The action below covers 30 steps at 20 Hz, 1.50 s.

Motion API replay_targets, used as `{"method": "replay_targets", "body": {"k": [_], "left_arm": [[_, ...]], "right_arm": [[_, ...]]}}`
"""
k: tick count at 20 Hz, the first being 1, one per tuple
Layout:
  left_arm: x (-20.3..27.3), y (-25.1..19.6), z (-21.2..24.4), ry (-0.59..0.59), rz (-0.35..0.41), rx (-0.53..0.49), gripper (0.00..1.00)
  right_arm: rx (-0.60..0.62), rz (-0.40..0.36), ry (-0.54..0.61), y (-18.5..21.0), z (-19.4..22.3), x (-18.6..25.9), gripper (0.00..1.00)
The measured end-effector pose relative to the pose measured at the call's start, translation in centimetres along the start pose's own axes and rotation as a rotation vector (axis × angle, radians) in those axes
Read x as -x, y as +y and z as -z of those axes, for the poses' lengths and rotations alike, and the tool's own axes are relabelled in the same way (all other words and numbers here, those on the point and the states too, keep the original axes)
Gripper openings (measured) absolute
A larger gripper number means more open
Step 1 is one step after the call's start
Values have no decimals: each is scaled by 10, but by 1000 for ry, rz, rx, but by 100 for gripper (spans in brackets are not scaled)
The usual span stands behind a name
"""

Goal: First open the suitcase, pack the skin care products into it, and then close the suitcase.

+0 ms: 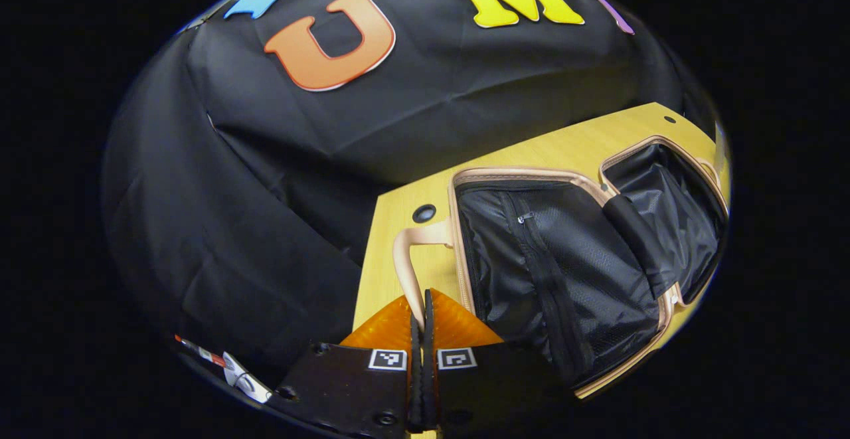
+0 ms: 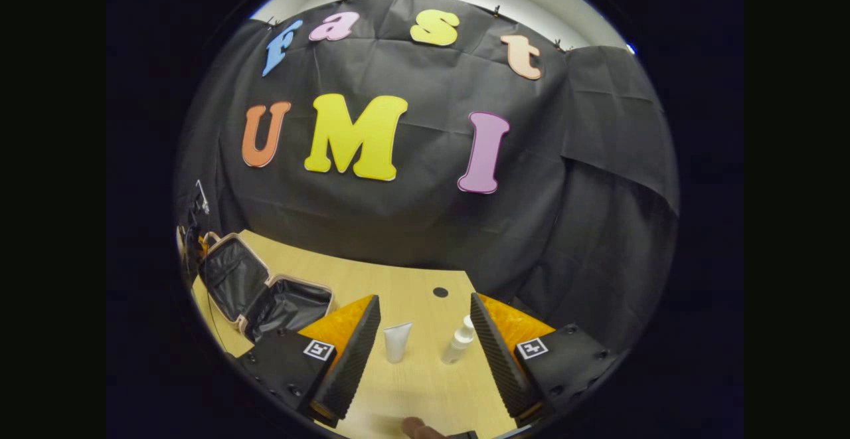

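Between the wide-spread right gripper (image 2: 425, 352) fingers stand a tube (image 2: 397, 341) and bottle (image 2: 458, 342), apart.

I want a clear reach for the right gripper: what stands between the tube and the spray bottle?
Nothing: in the right gripper view, bare table separates the tube from the spray bottle.

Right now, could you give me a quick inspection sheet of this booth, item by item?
Surface: pale wooden table with a round cable hole.
Job's things: suitcase lies open, dark lining showing; white tube and white pump bottle stand on the table, apart.
Clutter: nothing seen.
Tools: left tool shut on the suitcase handle; right tool open, the tube and the bottle ahead between its fingers.
Cables: nothing clearly seen.
Surroundings: black cloth wall.
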<state>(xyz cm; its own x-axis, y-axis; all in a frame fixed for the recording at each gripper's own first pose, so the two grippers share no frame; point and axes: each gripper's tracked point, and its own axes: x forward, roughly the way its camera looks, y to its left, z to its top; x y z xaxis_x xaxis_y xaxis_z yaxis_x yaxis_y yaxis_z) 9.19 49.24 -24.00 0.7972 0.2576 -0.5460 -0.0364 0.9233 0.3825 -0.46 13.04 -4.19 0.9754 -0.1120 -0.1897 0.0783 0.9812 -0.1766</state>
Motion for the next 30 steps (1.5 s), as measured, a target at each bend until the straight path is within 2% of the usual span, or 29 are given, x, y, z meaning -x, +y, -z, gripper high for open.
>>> {"method": "replay_targets", "body": {"k": [9,13,15,17,18,19,20,21,22,24,25,27,28,30], "left_arm": [[-43,-18,66,100,136,139,3],[-45,-20,67,80,149,208,4],[-45,-19,68,75,146,232,8],[-46,-9,70,65,99,233,14],[-47,-5,71,64,84,236,27],[-46,-2,72,61,72,241,24],[-41,2,71,56,58,244,41],[-37,5,70,47,46,251,46],[-33,7,68,41,41,261,68],[-17,8,60,20,41,282,79],[-8,3,55,6,52,296,91],[12,-13,38,-33,89,320,93],[25,-22,28,-55,105,323,97],[46,-50,5,-94,138,314,98]], "right_arm": [[39,11,66,6,21,9,81],[32,24,91,2,26,9,81],[35,27,98,2,29,10,81],[34,24,103,4,31,10,81],[38,21,104,6,32,9,81],[42,18,103,7,32,9,81],[46,14,104,9,32,8,81],[48,9,103,10,33,7,81],[53,5,102,11,33,6,81],[59,-9,101,13,35,4,81],[61,-15,103,12,37,4,81],[56,-33,104,12,39,1,81],[53,-39,102,12,39,-1,81],[48,-54,96,9,39,-2,81]]}}
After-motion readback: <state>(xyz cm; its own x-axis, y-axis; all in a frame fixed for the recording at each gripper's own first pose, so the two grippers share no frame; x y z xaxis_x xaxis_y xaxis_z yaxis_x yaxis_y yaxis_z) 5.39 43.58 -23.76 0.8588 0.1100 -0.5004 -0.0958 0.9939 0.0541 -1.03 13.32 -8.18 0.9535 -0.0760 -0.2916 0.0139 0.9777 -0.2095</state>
